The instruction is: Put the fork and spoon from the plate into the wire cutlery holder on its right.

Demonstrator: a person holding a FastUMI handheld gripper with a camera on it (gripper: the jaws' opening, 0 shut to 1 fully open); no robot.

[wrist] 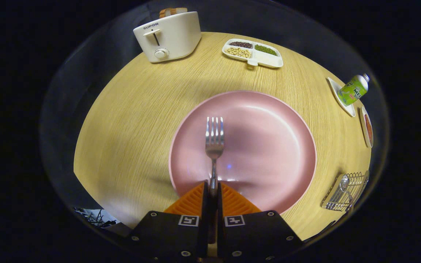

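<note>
Steel fork (214, 140), handle pinched tight in hand-held gripper (213, 190), above smooth round pink plate (269, 146).

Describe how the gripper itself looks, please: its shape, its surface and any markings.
The gripper has two black, angular finger blocks fastened with small round screws. Each block bears a square black-and-white tag near the inner edge. The pads ahead of them are wedge-shaped with fine ribs.
</note>
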